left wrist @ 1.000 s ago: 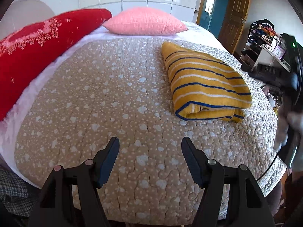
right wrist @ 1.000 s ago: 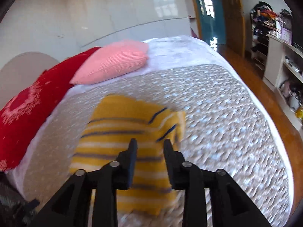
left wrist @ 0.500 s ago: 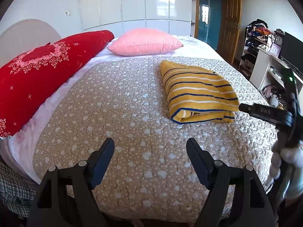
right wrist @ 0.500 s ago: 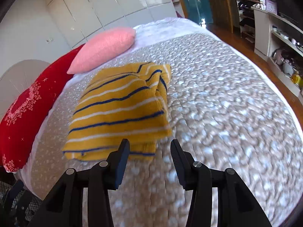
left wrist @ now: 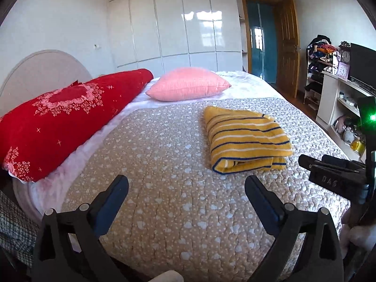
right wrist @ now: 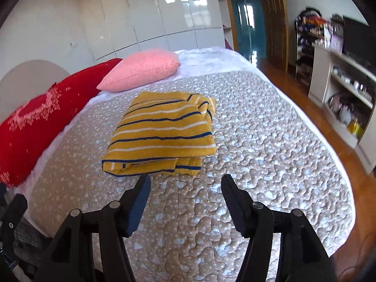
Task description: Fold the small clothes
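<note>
A yellow garment with blue and white stripes (left wrist: pixel 246 138) lies folded in a neat rectangle on the beige quilted bedspread (left wrist: pixel 164 164); it also shows in the right wrist view (right wrist: pixel 162 134). My left gripper (left wrist: pixel 186 183) is open and empty, held over the near part of the bed, well short of the garment. My right gripper (right wrist: pixel 185 183) is open and empty, just in front of the garment's near edge, not touching it. The right gripper also shows at the right edge of the left wrist view (left wrist: pixel 333 176).
A red bolster (left wrist: pixel 65 117) and a pink pillow (left wrist: pixel 188 87) lie at the left and far side of the bed. A white shelf unit with clutter (right wrist: pixel 347 103) and wooden floor (right wrist: pixel 333 141) are to the right. White wardrobe doors (left wrist: pixel 176 23) stand behind.
Both grippers have pulled back and up from the bed. The right gripper has opened wider and left the folded garment lying flat.
</note>
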`<state>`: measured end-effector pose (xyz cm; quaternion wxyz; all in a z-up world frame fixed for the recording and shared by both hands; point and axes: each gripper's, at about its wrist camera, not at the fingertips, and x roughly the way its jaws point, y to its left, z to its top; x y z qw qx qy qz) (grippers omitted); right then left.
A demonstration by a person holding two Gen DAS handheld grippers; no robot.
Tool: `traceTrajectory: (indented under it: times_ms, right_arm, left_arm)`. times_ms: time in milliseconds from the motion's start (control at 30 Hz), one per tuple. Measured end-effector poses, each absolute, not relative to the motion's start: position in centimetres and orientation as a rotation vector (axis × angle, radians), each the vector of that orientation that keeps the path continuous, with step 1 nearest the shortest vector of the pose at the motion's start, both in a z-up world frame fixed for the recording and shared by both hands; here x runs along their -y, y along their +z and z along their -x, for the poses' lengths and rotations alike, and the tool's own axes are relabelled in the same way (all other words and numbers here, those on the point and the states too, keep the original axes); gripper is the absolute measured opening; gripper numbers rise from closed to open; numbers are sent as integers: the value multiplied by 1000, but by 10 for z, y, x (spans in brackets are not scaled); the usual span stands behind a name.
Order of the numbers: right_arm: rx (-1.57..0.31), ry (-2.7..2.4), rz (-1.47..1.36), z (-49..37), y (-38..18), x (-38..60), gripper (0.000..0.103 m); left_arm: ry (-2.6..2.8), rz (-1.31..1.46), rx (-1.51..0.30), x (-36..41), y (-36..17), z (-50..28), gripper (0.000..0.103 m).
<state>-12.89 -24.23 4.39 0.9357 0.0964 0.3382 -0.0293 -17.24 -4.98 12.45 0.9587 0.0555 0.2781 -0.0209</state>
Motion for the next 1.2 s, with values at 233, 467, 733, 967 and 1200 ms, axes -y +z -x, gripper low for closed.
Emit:
traceTrajectory:
  times_ms: [233,467,733,967,1200]
  right_arm:
    - [-710,-194,-40,136,40,224,69]
    - [-688,-283,47,148,44,223,73]
    - [-666,-311,86,156,49,223,74]
    - [-672,-304,97,158,48,217,76]
    - [-691,-277,120,155,42,206,78]
  left_arm:
    - [-41,-88,-646,46,113,168,99]
    - [-30,-95,-699,56,104,165,99]
    - [-28,-135,-711,66,100,167,99]
    - [-12,-134,-720,64,98,166,99]
    - [-16,-119,-744,61,93,164,99]
